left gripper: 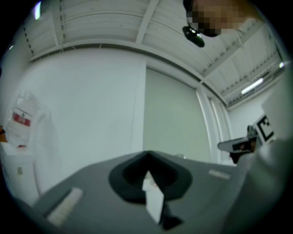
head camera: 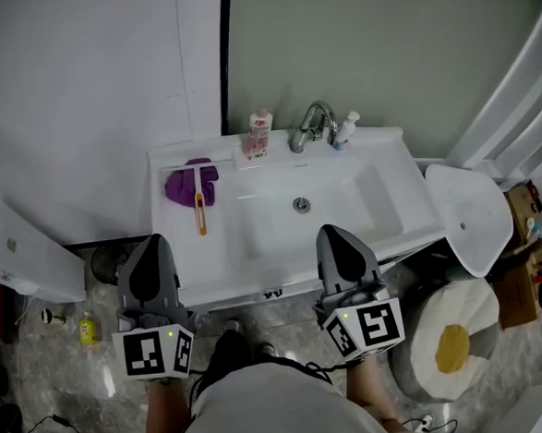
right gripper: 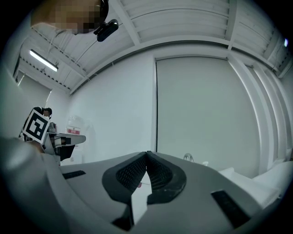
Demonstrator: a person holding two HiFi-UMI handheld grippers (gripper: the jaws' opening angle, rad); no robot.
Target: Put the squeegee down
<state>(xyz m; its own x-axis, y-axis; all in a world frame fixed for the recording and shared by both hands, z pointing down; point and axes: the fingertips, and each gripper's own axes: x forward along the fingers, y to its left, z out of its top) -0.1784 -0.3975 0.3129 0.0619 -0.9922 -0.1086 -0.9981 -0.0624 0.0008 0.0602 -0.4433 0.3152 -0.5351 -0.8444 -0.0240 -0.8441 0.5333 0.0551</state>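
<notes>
The squeegee (head camera: pixel 199 204), with an orange handle and a white blade bar, lies on the left ledge of the white sink (head camera: pixel 378 153), across a purple cloth (head camera: pixel 188 185). No gripper touches it. My left gripper (head camera: pixel 150 240) is held in front of the sink's left front edge, shut and empty; in the left gripper view its jaws (left gripper: pixel 147 157) meet at the tips against a bare wall. My right gripper (head camera: pixel 330 232) hovers at the sink's front edge further right, also shut with nothing in it, its jaws (right gripper: pixel 147 156) closed together.
A chrome tap (head camera: pixel 309 125), a pink-labelled bottle (head camera: pixel 260 133) and a small white bottle (head camera: pixel 344 130) stand along the back of the sink. A white toilet (head camera: pixel 469 216) is at the right. A yellow bottle (head camera: pixel 89 327) stands on the floor at left.
</notes>
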